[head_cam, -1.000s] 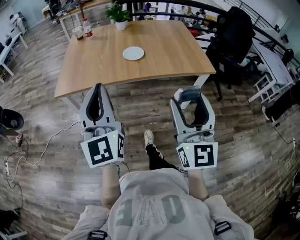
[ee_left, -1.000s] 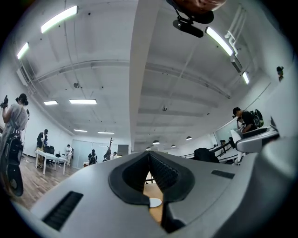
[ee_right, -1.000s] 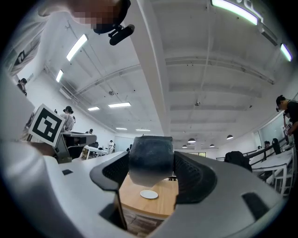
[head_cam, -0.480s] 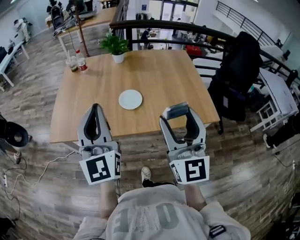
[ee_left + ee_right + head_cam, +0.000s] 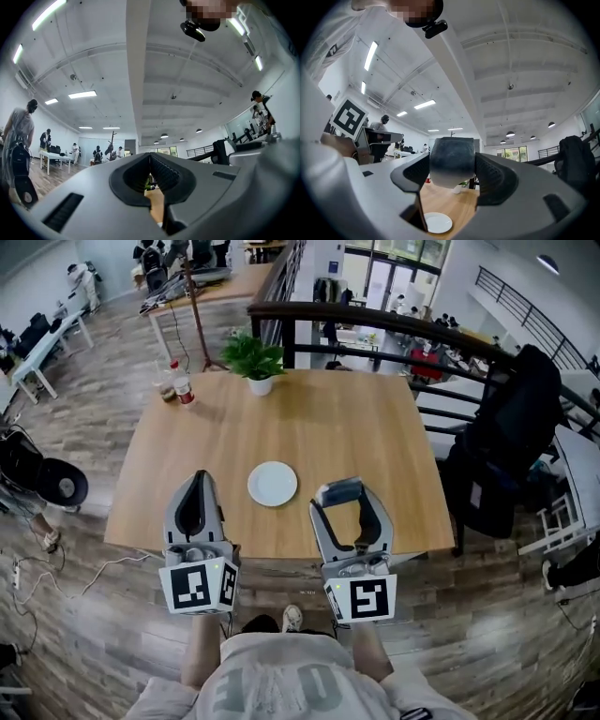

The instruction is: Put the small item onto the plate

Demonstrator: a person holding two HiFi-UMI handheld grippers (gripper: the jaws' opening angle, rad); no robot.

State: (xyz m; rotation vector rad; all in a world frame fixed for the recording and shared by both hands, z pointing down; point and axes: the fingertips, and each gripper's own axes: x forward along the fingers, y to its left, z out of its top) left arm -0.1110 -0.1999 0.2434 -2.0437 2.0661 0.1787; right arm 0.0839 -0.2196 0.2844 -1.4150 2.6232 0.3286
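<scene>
Plate [image 5: 273,483] sits on the bench [image 5: 375,427] just left of the right tool [image 5: 347,500], which is pinching the small item [image 5: 451,159], so I'd guess a short leftward swing does it. The left tool [image 5: 194,486] is pressed together, empty.

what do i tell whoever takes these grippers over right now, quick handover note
Right gripper: shut on the small dark item, held above the near part of the table, to the right of the plate.
Left gripper: jaws together, nothing between them, raised near the table's front edge.
Plate: white, bare, lying mid-table.
Done: item is gripped and off the table.
Left: carry it over the plate, lower it, open the right jaws.
</scene>
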